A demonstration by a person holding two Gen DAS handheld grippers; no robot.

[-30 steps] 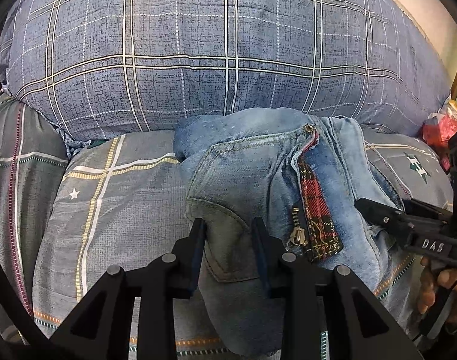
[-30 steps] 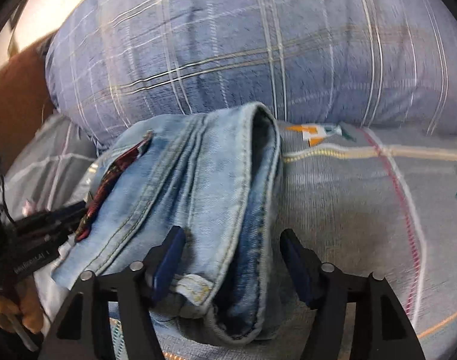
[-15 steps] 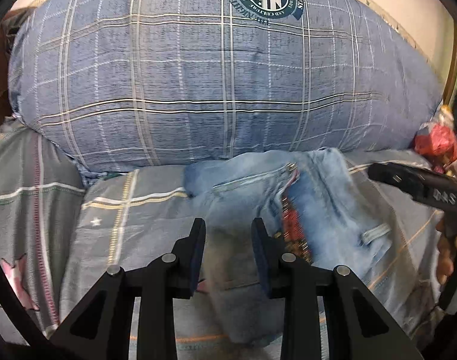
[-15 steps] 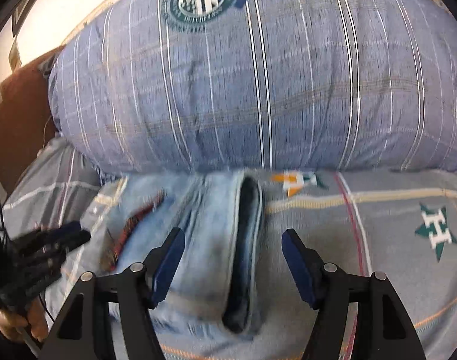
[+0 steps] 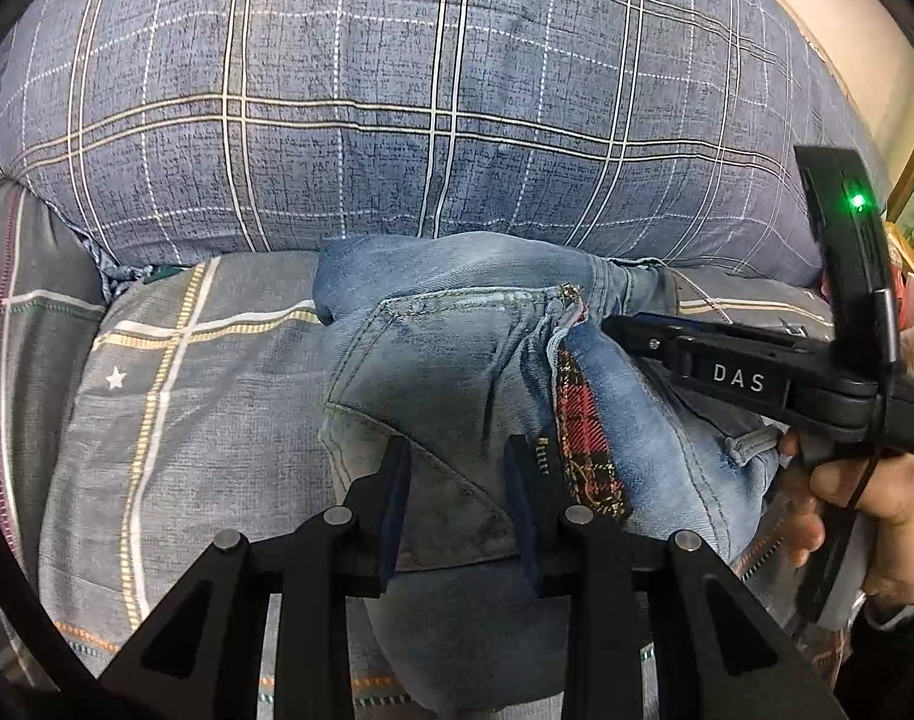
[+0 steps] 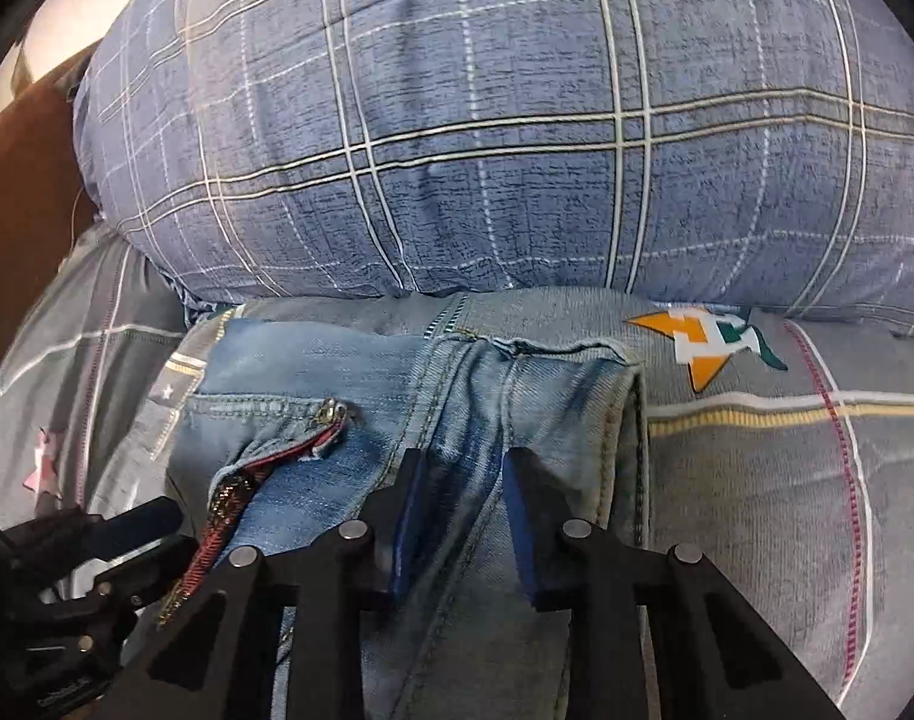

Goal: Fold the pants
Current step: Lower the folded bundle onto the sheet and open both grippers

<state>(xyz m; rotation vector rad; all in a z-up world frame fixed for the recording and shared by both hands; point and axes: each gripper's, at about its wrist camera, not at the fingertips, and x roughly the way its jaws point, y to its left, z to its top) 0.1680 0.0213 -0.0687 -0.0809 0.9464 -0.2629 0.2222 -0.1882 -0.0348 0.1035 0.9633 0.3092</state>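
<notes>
A bed in grey checked sheets fills both views, with a big blue plaid pillow at its head. The right gripper is closing its jaws, and the denim of the pants lies between them; a second ago they stood wide apart around the folded edge. The pads do not look pressed home yet. The left gripper keeps its jaws at the same narrow gap, over the pocket area of the pants, and I cannot tell whether they pinch cloth. The pants lie bunched in a thick fold against the foot of the pillow, the open fly with its red tartan lining uppermost. Both grippers have swung out and back in over the bundle, which suggests a fresh two-handed hold for the next fold. A hand grips the right tool's handle.
</notes>
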